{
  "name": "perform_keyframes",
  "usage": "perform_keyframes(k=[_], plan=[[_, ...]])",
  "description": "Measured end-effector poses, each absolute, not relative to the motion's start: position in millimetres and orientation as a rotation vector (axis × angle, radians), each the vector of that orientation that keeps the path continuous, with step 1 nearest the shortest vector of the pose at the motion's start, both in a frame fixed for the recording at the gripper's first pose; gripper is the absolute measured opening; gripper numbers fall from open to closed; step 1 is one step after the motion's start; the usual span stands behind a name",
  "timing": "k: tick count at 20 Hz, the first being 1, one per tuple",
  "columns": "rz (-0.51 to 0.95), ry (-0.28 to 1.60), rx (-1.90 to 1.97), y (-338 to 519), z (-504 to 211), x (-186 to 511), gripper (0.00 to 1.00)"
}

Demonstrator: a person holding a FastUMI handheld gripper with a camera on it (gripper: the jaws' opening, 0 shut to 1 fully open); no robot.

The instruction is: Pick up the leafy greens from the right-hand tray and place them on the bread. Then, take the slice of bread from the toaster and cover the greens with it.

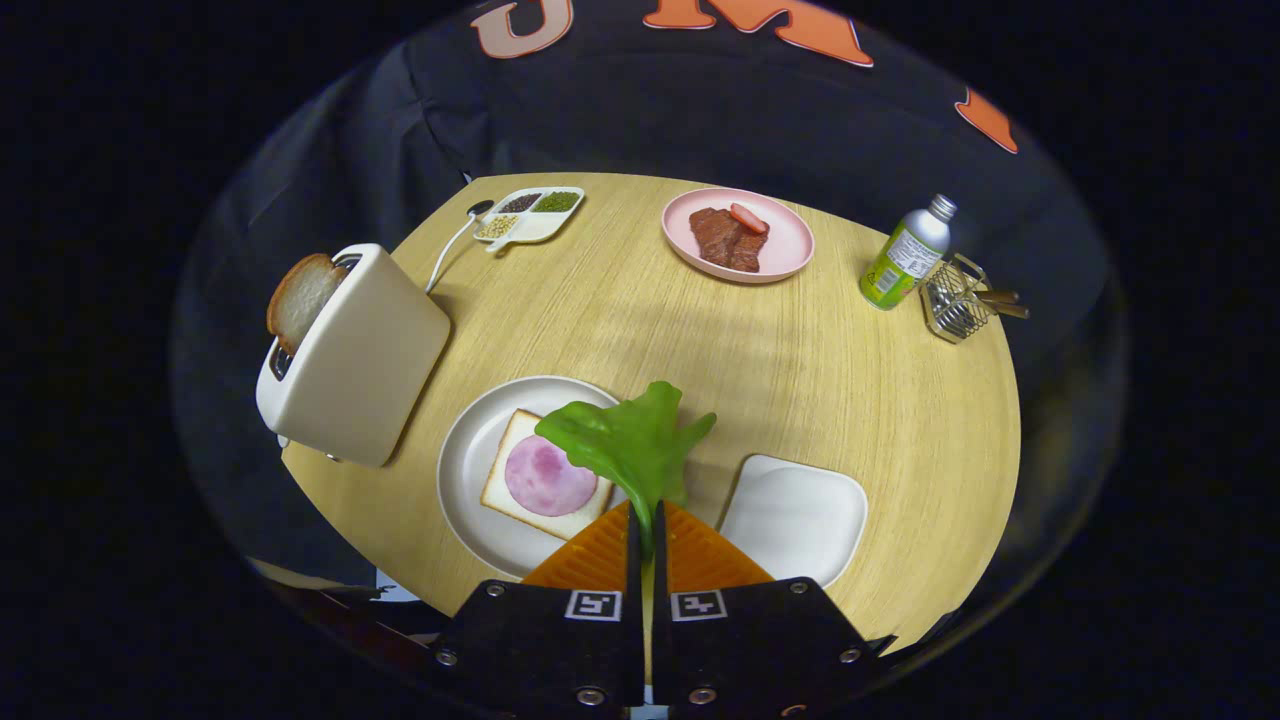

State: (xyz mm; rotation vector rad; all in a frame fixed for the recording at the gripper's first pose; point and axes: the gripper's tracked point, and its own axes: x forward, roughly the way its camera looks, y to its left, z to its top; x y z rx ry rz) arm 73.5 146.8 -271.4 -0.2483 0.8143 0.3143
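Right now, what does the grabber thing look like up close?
The gripper has two orange ribbed jaws shaped like wedges, meeting in a point. Behind them sit two black blocks, each bearing a small square black-and-white marker and silver screws.

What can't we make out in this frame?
- Gripper view: the leafy greens, pinched in the gripper, hide part of the bread on the white plate.
- The toaster hides the lower part of its bread slice.
- Contents of the divided dish and wire basket: too small to identify.
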Motion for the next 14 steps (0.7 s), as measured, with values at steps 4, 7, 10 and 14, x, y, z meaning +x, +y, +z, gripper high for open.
perform_keyframes(k=[4, 7, 10, 14], plan=[[0.356, 0.823, -0.268, 177.0, -277.9, 69.4, 0.04], [0.381, 0.834, -0.281, 194.9, -286.7, 68.3, 0.04], [0.386, 0.854, -0.295, 206.7, -301.8, 70.5, 0.04], [0.395, 0.878, -0.298, 218.0, -323.1, 71.6, 0.04]])
